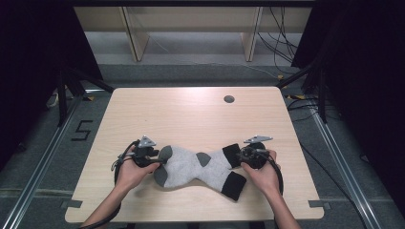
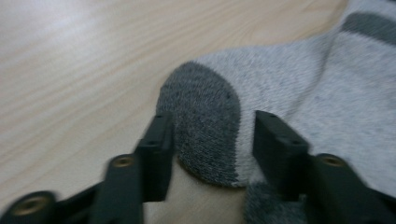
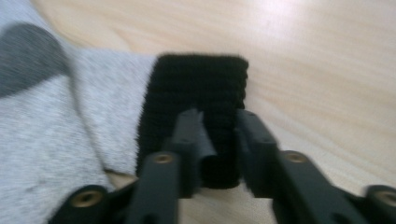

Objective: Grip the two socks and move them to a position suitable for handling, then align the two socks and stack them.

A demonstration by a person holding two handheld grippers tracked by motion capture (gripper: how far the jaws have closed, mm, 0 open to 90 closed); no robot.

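Two socks (image 1: 198, 167) lie crossed on the table (image 1: 191, 114), between the two claws. Each is light grey with a dark grey toe and heel patch and a black ribbed cuff.

The left claw (image 1: 160, 162) sits at the toe end. In the left gripper view its jaws stand apart on either side of the upper sock's dark toe (image 2: 205, 126), and neither pad presses on the cloth; the toe lies flat on the table just ahead of them. A second dark toe (image 2: 271, 205) peeks from below at the bottom edge, cut off by the right jaw.

The right claw (image 1: 241, 156) sits at the cuff end. In the right gripper view its jaws are parted with the black cuff (image 3: 194, 98) running between them and on past their tips; the pads do not squeeze it, though the near edge of the cuff is hidden behind the jaws. The other cuff (image 1: 234, 185) lies nearer the person, just beside that hand.

Both gripper views are blurred, so the knit is soft in detail. In the high view the hands cover most of each gripper, and the jaw tips are too small to read there.
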